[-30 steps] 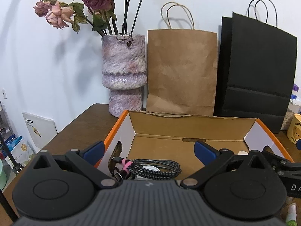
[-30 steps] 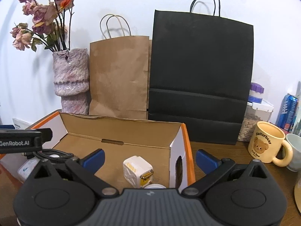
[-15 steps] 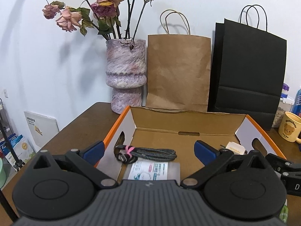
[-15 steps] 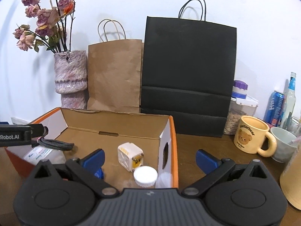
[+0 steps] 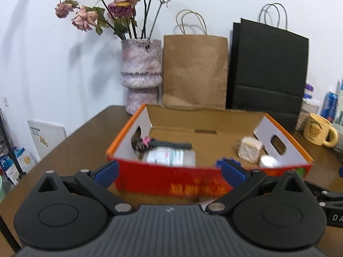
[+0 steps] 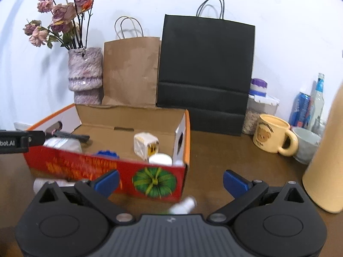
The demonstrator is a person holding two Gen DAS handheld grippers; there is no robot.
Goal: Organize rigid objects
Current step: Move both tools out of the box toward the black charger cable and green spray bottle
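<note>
Dried roses (image 5: 120, 15) stand in a mottled purple vase (image 5: 141, 72) at the back left corner of the brown table (image 5: 81, 141), and we see a brown paper bag (image 5: 194, 72) and a black paper bag (image 5: 268, 72) lined up to its right along the back edge. In front of them sits the open cardboard box (image 5: 171, 180), its near wall red and its rim orange, set toward the middle of the table. Inside the box, at its left end, lie a braided black cable (image 5: 169, 144) and a white packet (image 5: 169, 156) just in front of it; a blue ridged cap (image 6: 106, 154) shows near the front wall; at the right end we find a white charger cube (image 6: 145, 144) with a white round lid (image 6: 160, 159) touching or just beside it. Our left gripper (image 5: 169, 171) hangs before the box's front wall, fingers apart and holding nothing. Our right gripper (image 6: 170, 181) faces the box's right front corner, its blue pads spread wide and empty. On the table just outside the front wall, a small white bottle (image 6: 182, 206) lies tilted near the right gripper's body, and another pale object, too blurred for us to name, rests by the left pad. Farther right, near the back right corner, stand a cream bear mug (image 6: 273, 136), a pale cup (image 6: 306, 144), a lidded jar (image 6: 260, 105), a blue can (image 6: 301, 111) and a clear bottle (image 6: 318, 105). A tan cylinder (image 6: 328, 158) rises at the right edge.
</note>
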